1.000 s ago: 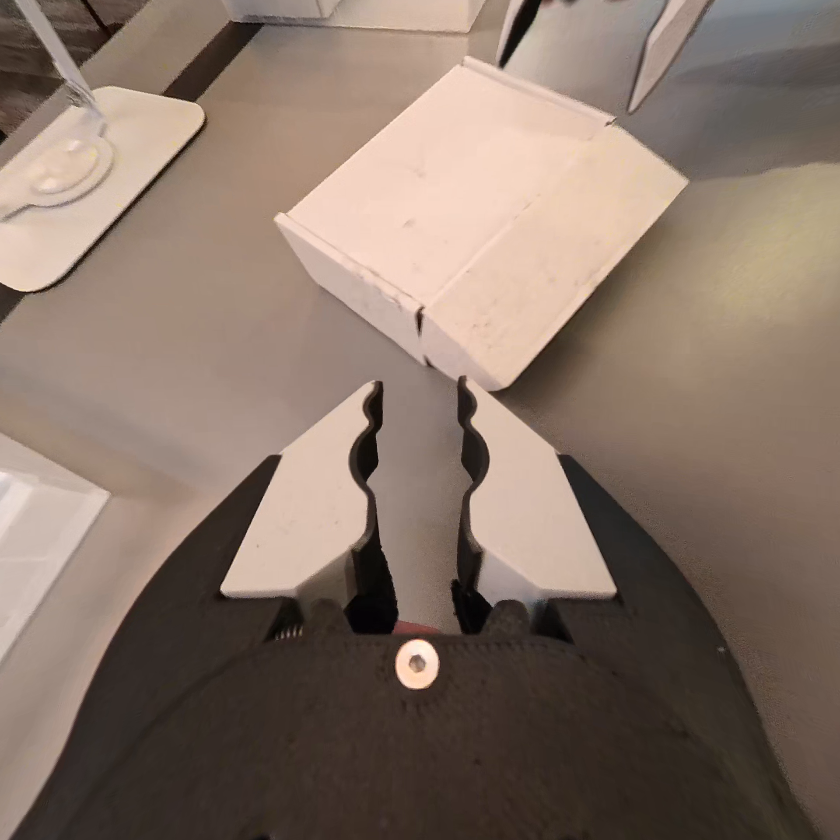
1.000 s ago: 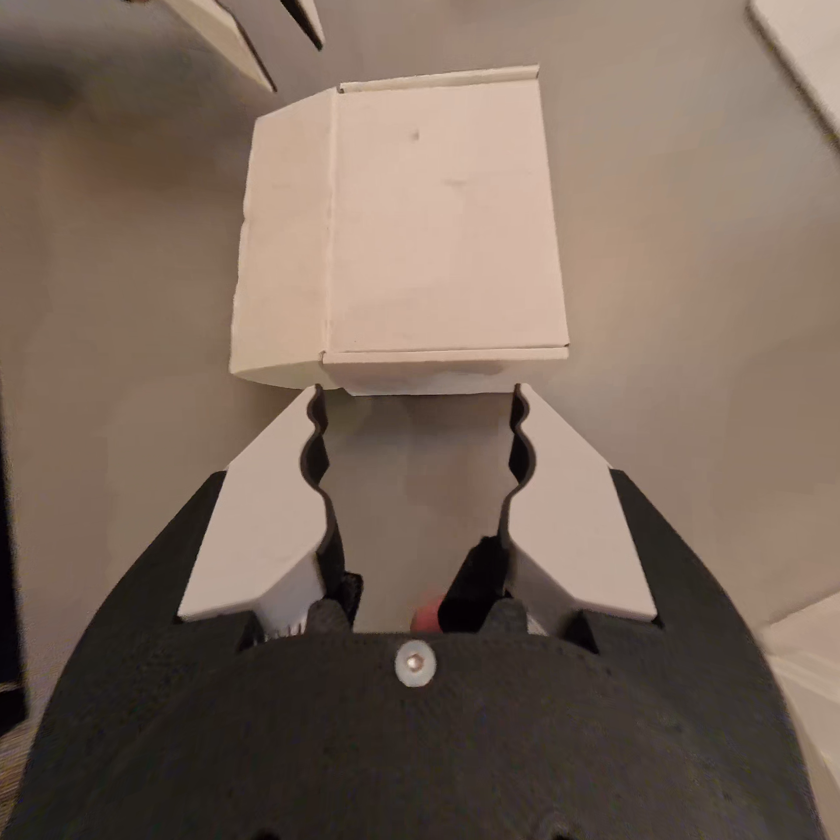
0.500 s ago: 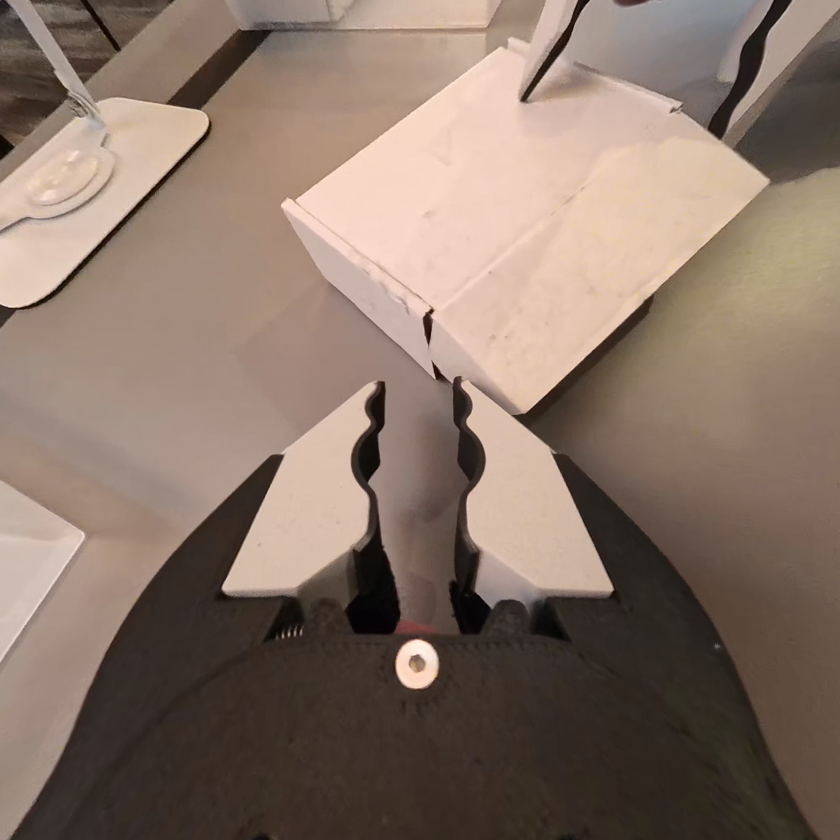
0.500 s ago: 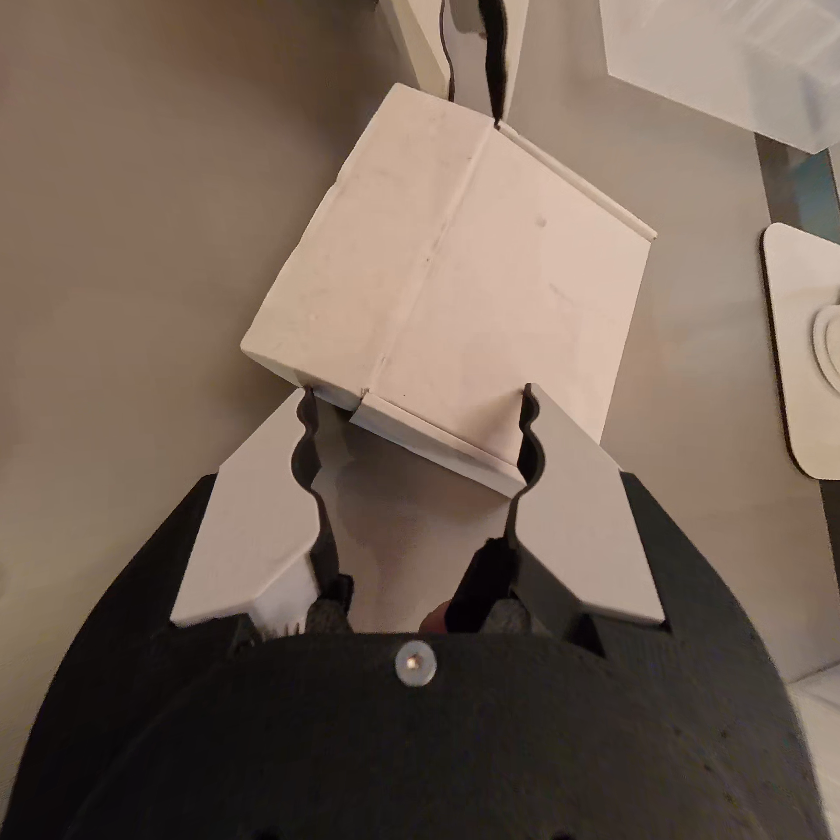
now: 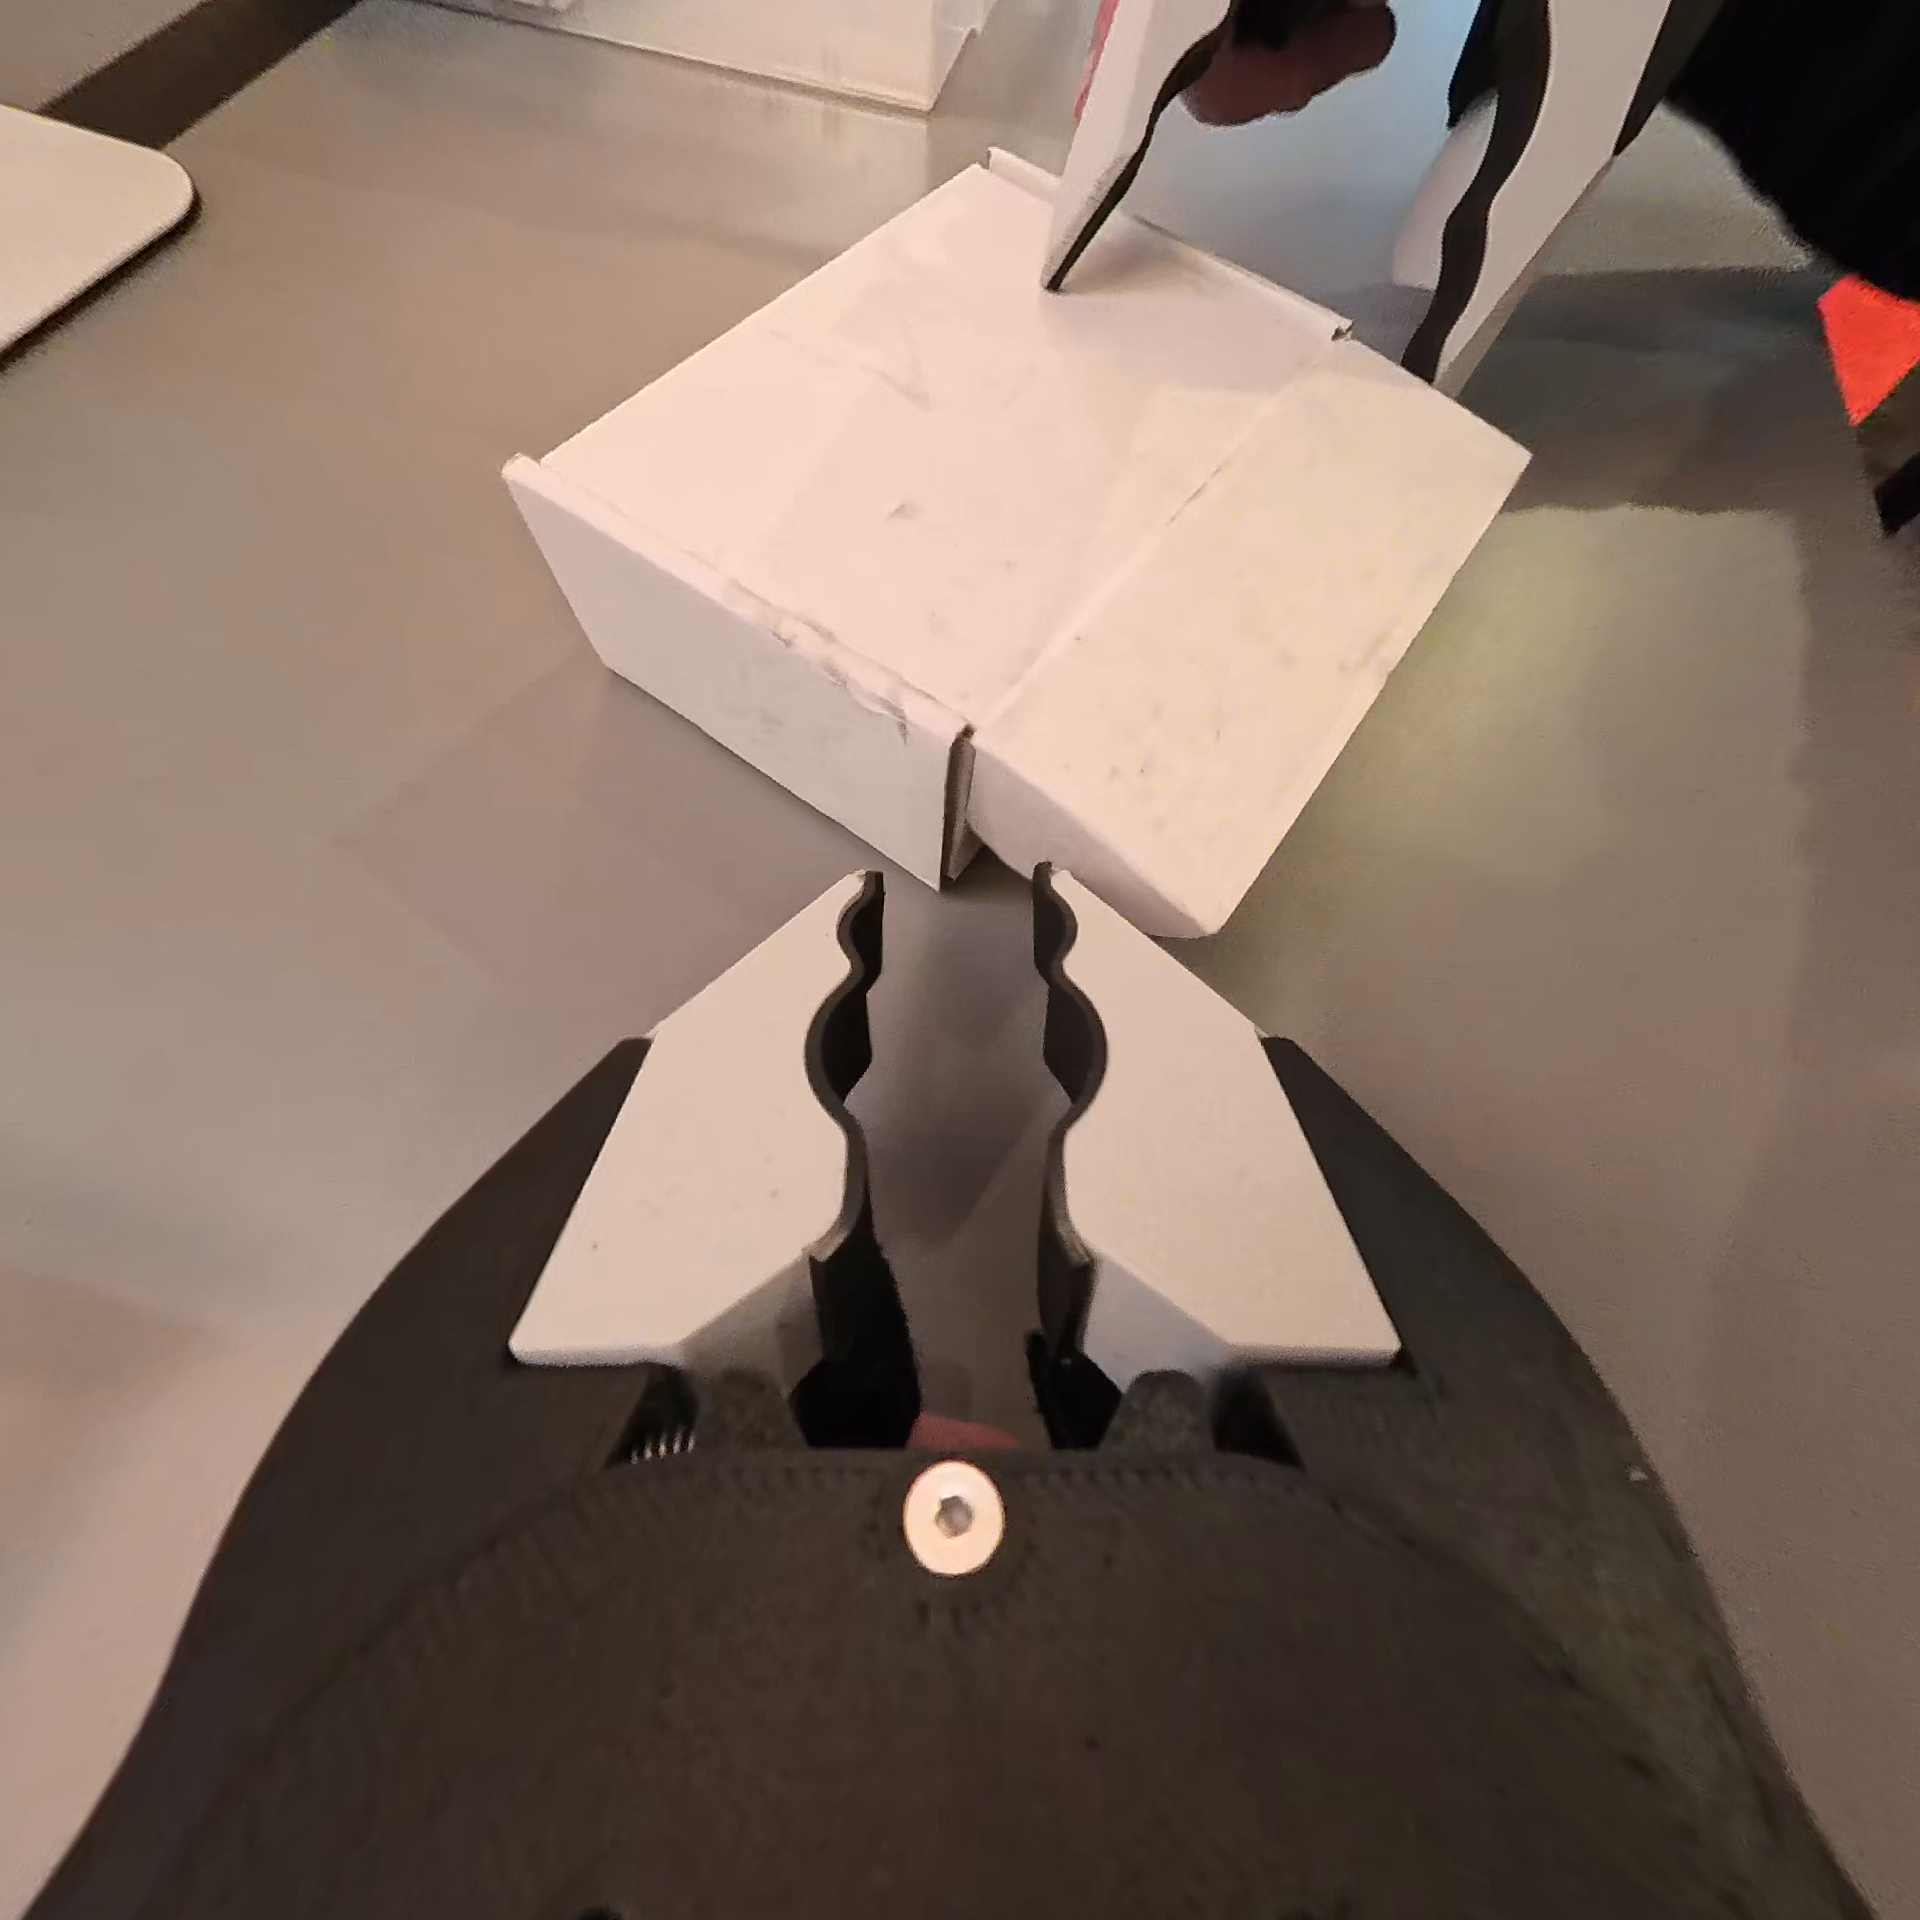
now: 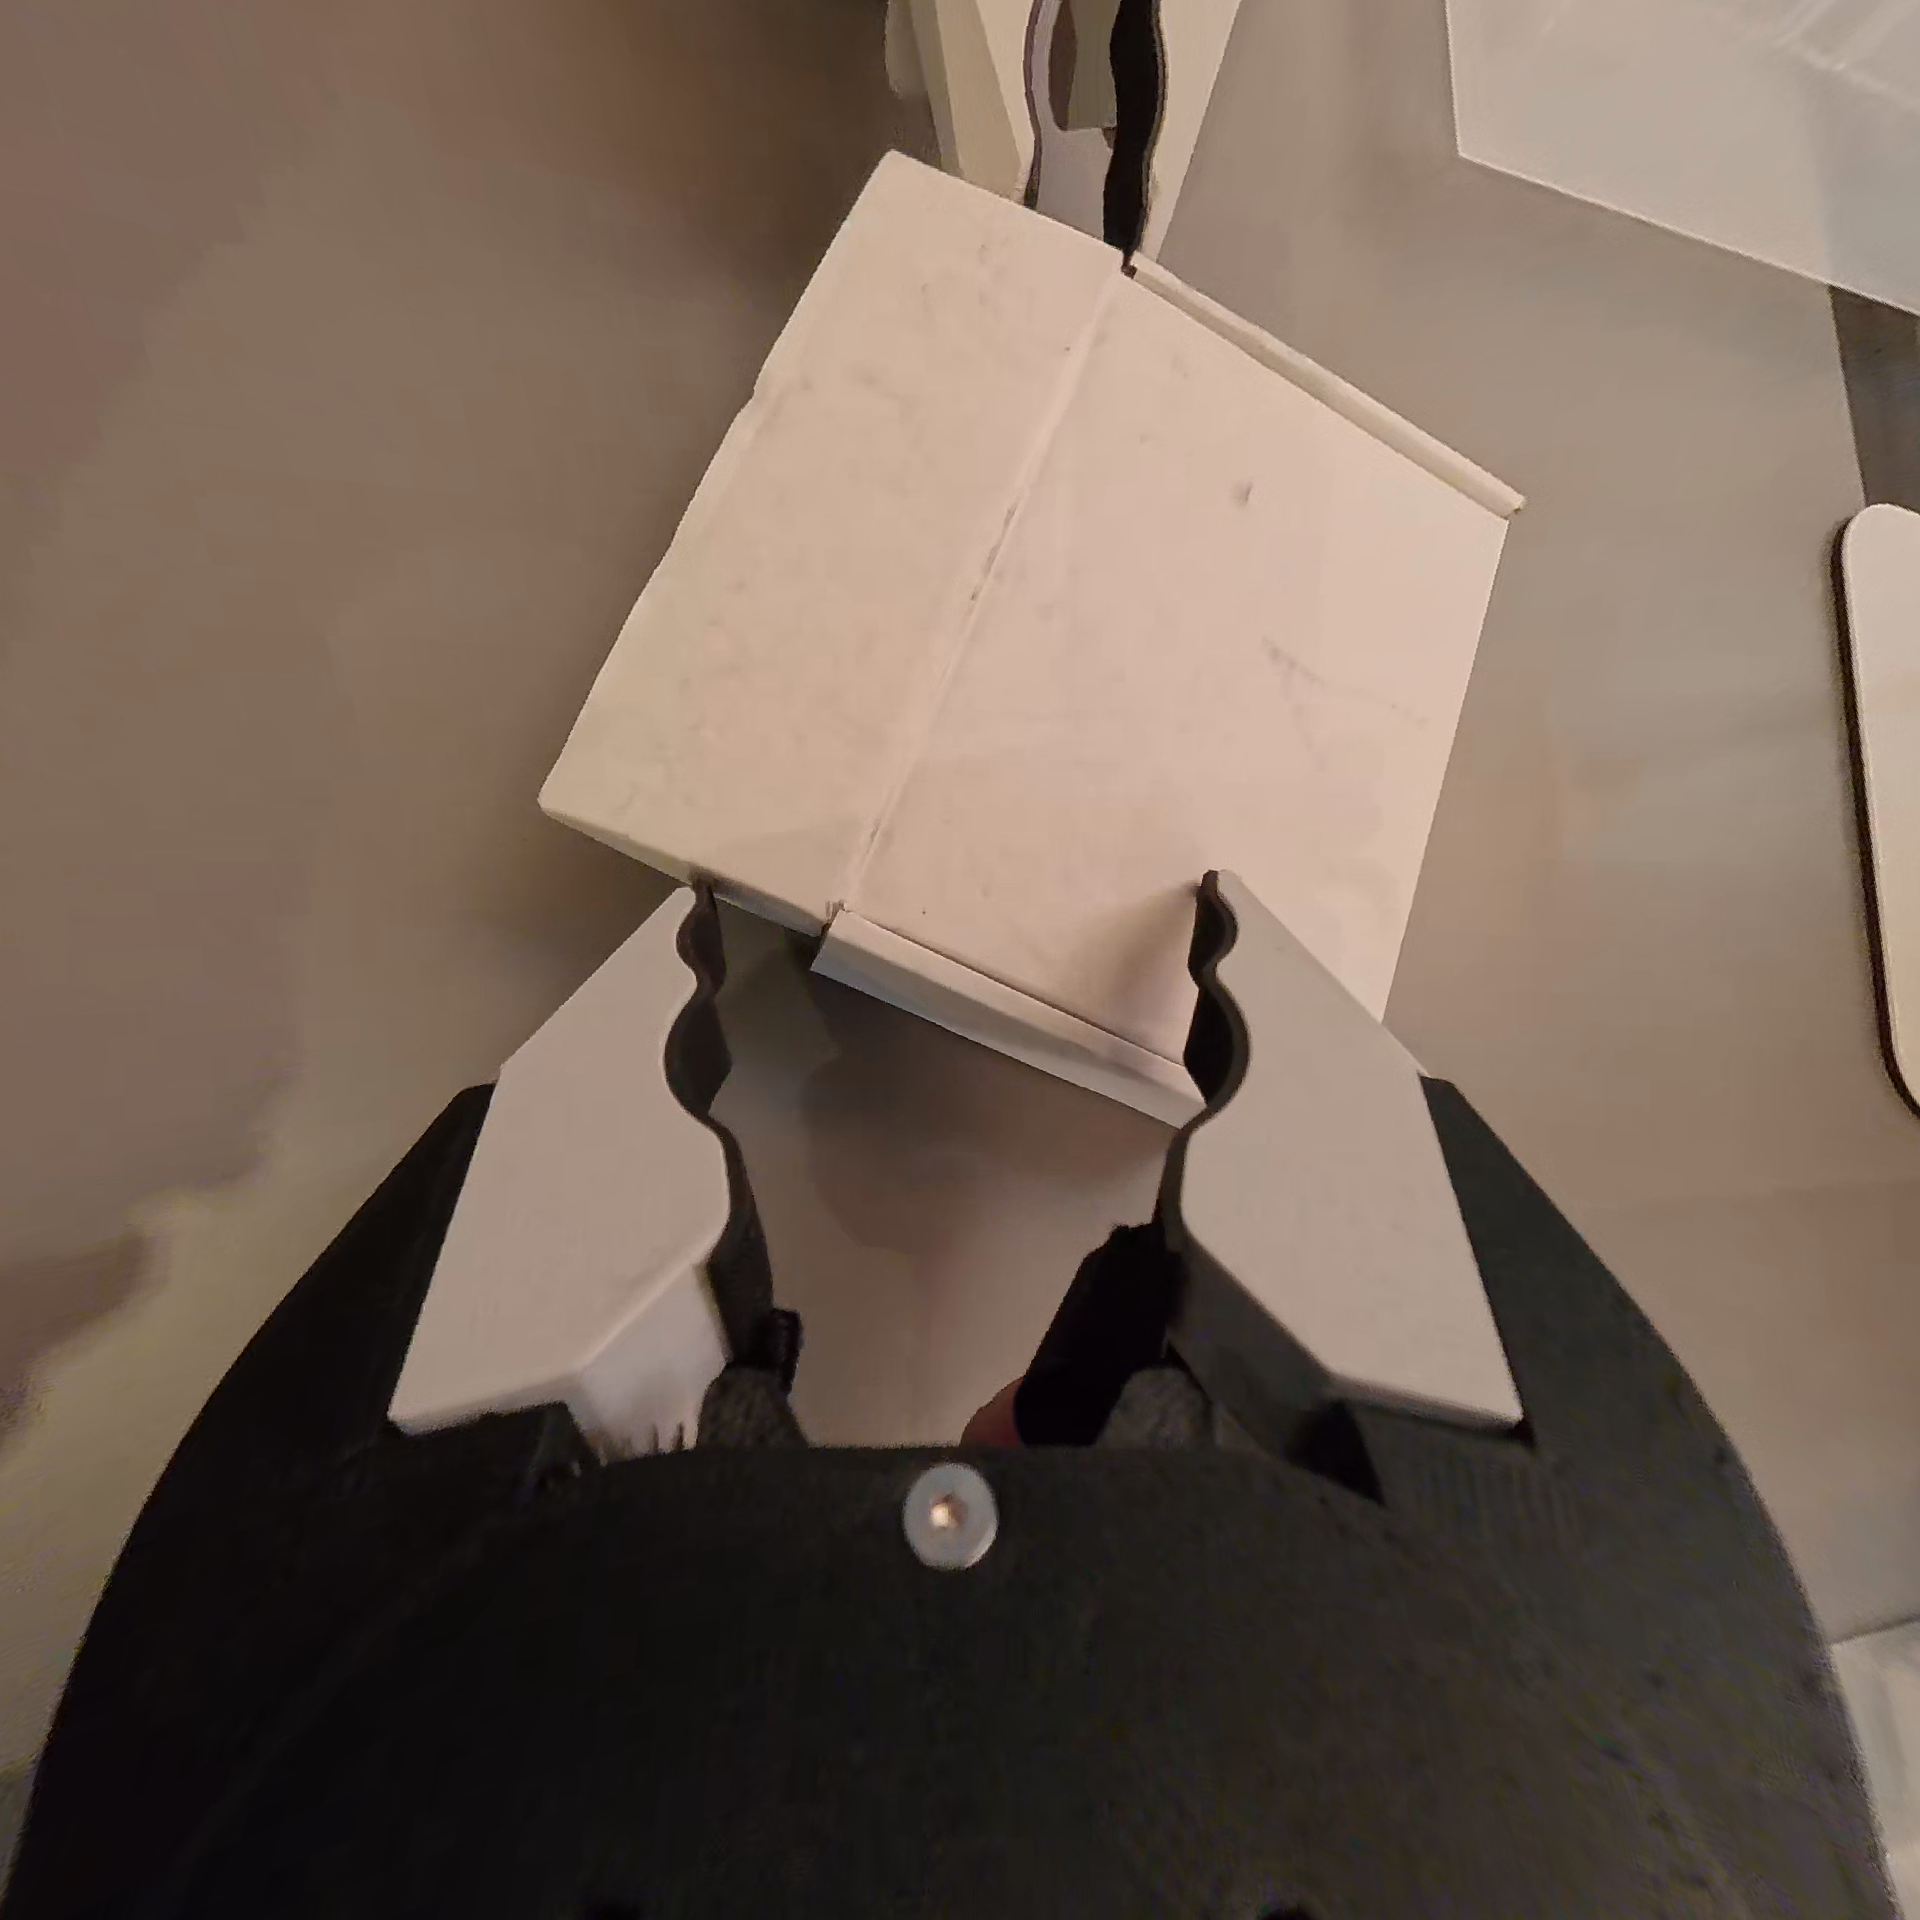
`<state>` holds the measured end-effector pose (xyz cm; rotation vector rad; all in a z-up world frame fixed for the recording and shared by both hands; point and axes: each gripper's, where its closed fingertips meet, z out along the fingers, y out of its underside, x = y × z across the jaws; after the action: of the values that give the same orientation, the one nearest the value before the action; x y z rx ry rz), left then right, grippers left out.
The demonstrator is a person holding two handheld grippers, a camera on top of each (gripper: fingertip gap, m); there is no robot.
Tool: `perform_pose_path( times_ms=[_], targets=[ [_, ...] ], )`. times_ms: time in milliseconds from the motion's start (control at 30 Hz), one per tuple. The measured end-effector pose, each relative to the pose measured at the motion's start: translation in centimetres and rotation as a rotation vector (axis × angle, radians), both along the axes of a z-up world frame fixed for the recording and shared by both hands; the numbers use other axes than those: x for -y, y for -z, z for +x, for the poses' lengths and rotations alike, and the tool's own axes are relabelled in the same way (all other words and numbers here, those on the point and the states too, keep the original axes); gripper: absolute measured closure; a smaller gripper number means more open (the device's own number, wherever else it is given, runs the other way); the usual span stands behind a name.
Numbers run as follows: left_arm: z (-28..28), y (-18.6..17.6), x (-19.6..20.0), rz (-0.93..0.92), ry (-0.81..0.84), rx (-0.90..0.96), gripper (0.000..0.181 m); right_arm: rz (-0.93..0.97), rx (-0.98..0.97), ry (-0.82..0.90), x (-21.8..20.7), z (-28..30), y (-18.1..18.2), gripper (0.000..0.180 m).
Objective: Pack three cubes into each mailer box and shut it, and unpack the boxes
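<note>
Closed white mailer box (image 5: 935, 540) flat on grey counter (image 5: 312, 623); right gripper (image 6: 956, 904) wide, straddling its edge to steady; left gripper (image 5: 956, 894) narrowly parted, aimed at front-flap corner.

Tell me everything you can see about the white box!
The white box is scuffed cardboard, shut, lying flat on the grey table. Its lid folds down over one side as a flap. The right gripper is open, one fingertip resting on the lid near an edge. The left gripper waits, open, just off a corner.
</note>
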<state>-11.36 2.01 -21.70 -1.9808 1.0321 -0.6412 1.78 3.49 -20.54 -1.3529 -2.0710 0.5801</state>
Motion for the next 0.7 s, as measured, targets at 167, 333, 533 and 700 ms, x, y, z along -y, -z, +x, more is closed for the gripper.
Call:
perform_pose_path(
  times_ms=[167,333,533,700],
  targets=[
    [-0.4,1.2,-1.2,0.093,-0.077,-0.161,0.163,0.023,-0.001,0.011,0.0,-0.3,0.1,0.094],
    [-1.8,1.3,-1.5,0.116,-0.106,-0.194,0.159,0.054,-0.014,0.03,-0.3,-0.3,0.0,0.102],
    [-2.8,-4.5,-0.5,-0.013,-0.056,0.261,0.141,0.057,-0.01,0.023,-0.4,-0.3,0.0,0.104],
    [0.3,-3.9,-0.3,0.069,-0.084,0.135,0.138,0.052,-0.017,0.024,-0.3,-0.3,0.0,0.104]
  ],
)
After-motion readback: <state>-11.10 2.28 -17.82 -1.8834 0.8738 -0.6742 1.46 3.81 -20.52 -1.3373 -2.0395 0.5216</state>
